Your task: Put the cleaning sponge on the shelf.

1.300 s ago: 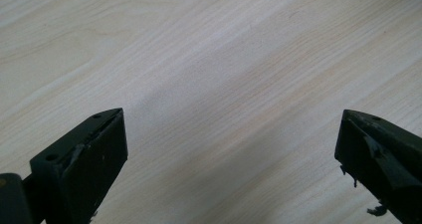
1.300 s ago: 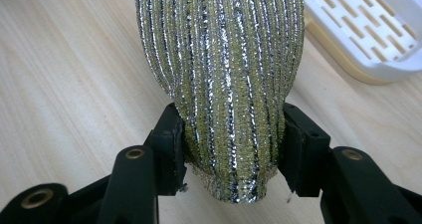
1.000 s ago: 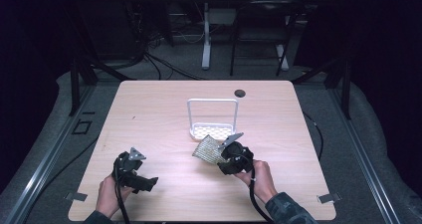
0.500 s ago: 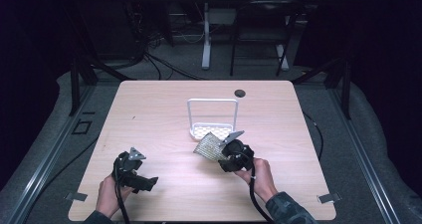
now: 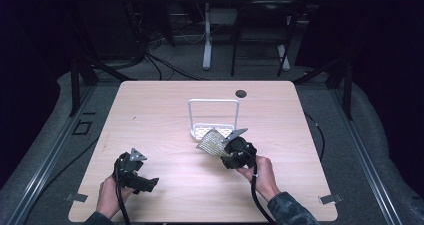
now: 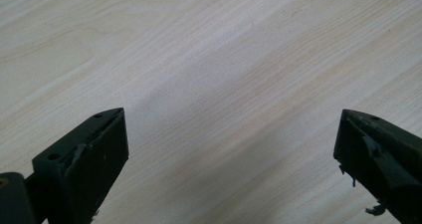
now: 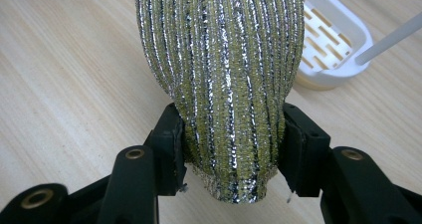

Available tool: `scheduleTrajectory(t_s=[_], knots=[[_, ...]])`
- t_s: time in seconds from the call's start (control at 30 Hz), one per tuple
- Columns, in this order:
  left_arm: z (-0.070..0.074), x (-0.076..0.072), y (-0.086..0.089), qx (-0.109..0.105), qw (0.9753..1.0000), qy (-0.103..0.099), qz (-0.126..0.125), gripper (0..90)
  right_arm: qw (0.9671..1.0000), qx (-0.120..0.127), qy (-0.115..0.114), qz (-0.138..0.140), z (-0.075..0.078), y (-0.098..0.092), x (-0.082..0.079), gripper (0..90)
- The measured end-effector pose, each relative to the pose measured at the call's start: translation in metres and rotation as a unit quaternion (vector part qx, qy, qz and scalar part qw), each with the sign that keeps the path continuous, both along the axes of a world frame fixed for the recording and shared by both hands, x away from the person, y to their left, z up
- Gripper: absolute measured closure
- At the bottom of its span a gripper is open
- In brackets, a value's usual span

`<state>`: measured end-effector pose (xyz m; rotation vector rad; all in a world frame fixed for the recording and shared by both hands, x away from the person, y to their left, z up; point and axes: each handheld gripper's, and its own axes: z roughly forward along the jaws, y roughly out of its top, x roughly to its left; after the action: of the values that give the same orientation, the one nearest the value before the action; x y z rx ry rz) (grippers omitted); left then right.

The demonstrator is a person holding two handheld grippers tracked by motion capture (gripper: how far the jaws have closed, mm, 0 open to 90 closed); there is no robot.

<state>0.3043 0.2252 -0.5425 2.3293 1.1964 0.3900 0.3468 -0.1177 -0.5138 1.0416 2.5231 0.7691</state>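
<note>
Since second ago, right claw (image 5: 226, 149) carried glittery scouring pad (image 5: 210, 141) slightly far-left, closer to white rack (image 5: 214, 116); left claw (image 5: 145, 181) unmoved.

High view: pad held just above worktop (image 5: 160, 110), its far edge overlapping rack's slotted tray. Dark round hole (image 5: 241, 93) at far edge of worktop. Left claw near-left, well apart from pad.

Left gripper view: jaws wide, bare wood between.

Right gripper view: jaws clamped on pad (image 7: 224, 74) at its near end; pad's far end cut off by frame. Rack tray (image 7: 332, 40) far right, partly hidden behind pad.
</note>
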Motion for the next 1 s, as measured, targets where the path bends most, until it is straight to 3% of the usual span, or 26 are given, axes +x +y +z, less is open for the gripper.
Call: scheduleTrajectory(t_s=[0.73, 1.0], knots=[[0.000, 0.001, -0.002, 0.004, 1.0000, 0.001, -0.003, 1.0, 0.9990, -0.014, -0.016, -0.040, -0.005, 0.003, 0.022, 48.8], [-0.001, 0.003, -0.003, 0.004, 1.0000, 0.004, -0.006, 1.2, 0.9975, -0.019, -0.038, -0.057, -0.005, 0.015, 0.034, 48.0]])
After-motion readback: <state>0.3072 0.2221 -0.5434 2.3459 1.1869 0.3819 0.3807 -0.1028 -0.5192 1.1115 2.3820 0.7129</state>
